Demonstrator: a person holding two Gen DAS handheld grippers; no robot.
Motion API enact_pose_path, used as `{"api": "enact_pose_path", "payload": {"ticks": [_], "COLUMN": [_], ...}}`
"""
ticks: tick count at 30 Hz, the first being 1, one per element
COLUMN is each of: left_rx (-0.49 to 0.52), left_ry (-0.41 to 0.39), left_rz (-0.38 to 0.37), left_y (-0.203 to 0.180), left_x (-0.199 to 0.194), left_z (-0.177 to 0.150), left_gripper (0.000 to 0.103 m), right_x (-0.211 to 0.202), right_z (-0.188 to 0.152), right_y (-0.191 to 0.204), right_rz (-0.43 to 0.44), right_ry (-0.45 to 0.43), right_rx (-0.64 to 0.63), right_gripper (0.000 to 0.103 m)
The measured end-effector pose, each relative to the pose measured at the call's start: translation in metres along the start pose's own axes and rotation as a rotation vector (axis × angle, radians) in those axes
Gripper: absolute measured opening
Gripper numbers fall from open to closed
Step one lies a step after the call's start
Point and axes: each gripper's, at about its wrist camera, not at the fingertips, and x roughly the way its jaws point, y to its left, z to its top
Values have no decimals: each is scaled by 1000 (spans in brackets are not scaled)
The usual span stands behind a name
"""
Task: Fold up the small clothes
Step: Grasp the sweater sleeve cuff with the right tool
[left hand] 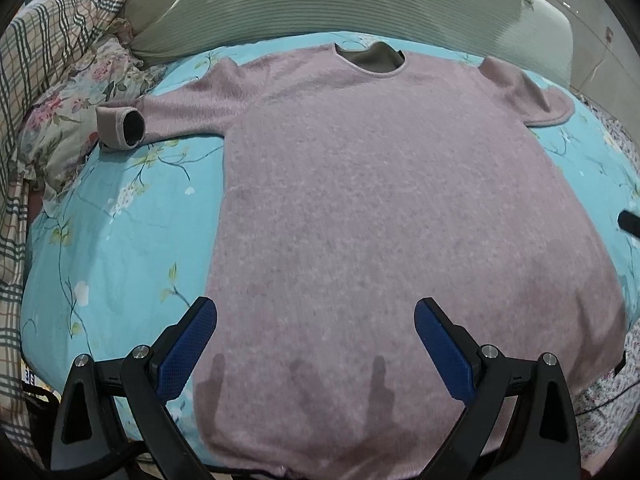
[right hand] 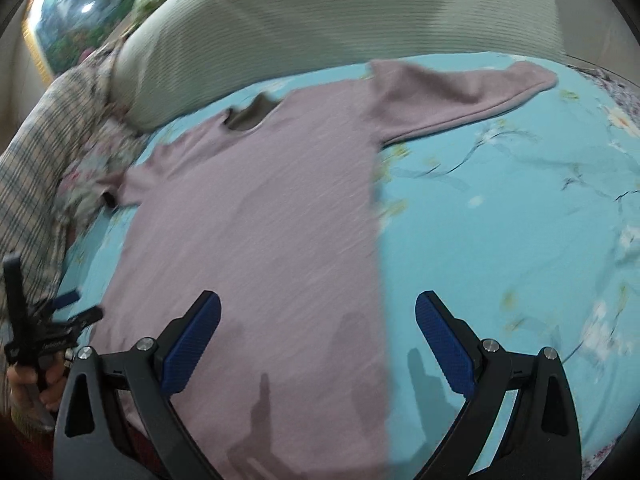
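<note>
A small pink-mauve fuzzy sweater [left hand: 360, 208] lies flat on a turquoise floral bed sheet [left hand: 120, 240], neck away from me, both sleeves spread out. My left gripper [left hand: 316, 332] is open and empty, hovering over the sweater's lower hem. My right gripper [right hand: 318, 328] is open and empty, over the sweater's [right hand: 256, 216] right side edge near the hem. The left sleeve cuff [left hand: 128, 128] lies at the far left. The right sleeve [right hand: 460, 96] stretches out to the far right. The left gripper also shows in the right wrist view [right hand: 64, 308], at the left edge.
A grey-green ribbed pillow [left hand: 320, 0] lies behind the sweater's neck. A plaid and floral quilt [left hand: 52, 80] is bunched at the far left. The right gripper's tip [left hand: 630, 222] shows at the right edge of the left wrist view.
</note>
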Motion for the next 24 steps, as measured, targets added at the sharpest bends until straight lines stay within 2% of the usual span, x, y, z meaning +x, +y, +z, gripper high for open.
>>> {"api": "enact_pose_path", "payload": {"ticks": [5,6,9,11,13,14,18,24], "left_rx": [15,14,20,28,33,33,47,76], "left_ry": [-15,-16,-18,-23,-13,5,50,122], "left_rz": [45,44,44,44,37,26,15,8], "left_y": [3,3,-1,-5,-10,-14,-29,-50], "left_x": [12,14,20,25,32,39,58,87], "left_z": [22,27,40,49,55,59,67,73], "left_gripper": [100,100,100,100,100,100,100,100], "right_x": [16,20,34,46,61,69,87,105], "right_z": [52,65,103,129,153,166,209,246], "right_y": [-60,-76,-126,-160,-192,-207,-266,-351], "right_rz": [-47,-59,-113,-133,-172,-188,-187,-212], "right_ry": [-73,-88,-125,-145,-156,-166,-252,-340], "right_rx": [83,105,188,249,302,326,446,646], "right_gripper": [97,94,76,74,60,58,53,48]}}
